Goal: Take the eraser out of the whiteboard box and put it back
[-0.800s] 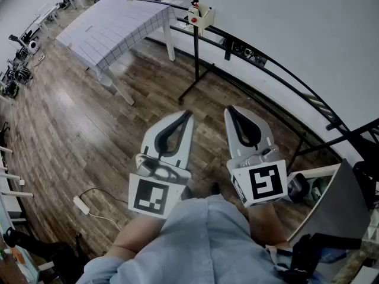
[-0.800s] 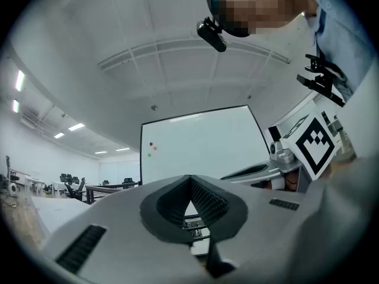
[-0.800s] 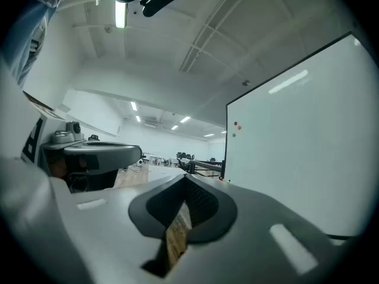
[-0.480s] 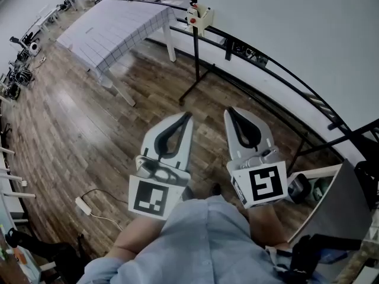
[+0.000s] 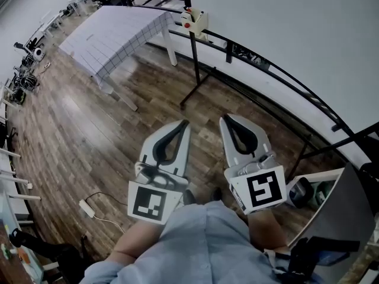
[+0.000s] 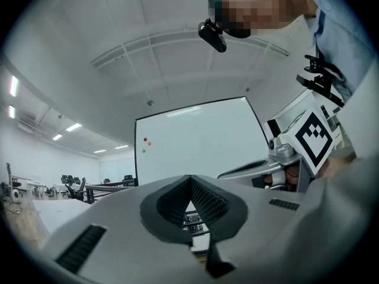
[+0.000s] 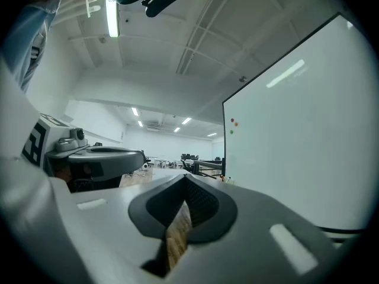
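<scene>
Both grippers are pinched shut with nothing between the jaws. The left gripper and right gripper are held level, side by side, well short of the whiteboard. The take-out has not begun. The whiteboard box hangs at the whiteboard's lower left corner, and the red piece on it is probably the eraser. Next, step close and open one gripper. A plank floor lies below the whiteboard, and a checked-cloth table stands to its left.
</scene>
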Demonstrator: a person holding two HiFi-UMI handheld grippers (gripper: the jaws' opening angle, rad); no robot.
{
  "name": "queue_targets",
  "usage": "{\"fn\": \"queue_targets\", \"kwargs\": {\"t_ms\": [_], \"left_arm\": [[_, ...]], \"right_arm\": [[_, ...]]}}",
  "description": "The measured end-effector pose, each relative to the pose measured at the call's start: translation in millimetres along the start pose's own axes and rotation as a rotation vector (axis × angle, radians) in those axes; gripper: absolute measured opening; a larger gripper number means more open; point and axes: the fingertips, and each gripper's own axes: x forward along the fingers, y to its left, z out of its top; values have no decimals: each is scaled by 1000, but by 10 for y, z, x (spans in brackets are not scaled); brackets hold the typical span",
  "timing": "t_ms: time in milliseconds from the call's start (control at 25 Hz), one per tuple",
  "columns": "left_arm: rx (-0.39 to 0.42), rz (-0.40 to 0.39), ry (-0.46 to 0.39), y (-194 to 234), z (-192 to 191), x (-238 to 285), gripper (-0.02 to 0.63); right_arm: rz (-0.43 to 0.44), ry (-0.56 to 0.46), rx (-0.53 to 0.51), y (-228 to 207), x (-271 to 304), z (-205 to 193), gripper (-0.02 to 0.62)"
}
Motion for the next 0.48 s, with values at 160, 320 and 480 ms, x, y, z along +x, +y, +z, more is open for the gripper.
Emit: {"fn": "queue_targets", "kwargs": {"t_ms": [160, 320, 480], "left_arm": [[26, 14, 10, -123, 13, 109, -2], [37, 34, 41, -130, -11, 154, -2], [27, 45, 52, -17, -109, 239, -2]], "right_arm": [[22, -4, 19, -169, -59, -68, 2], [40, 5, 32, -269, -26, -118, 2], [63, 11, 41, -300, 128, -157, 2]]}}
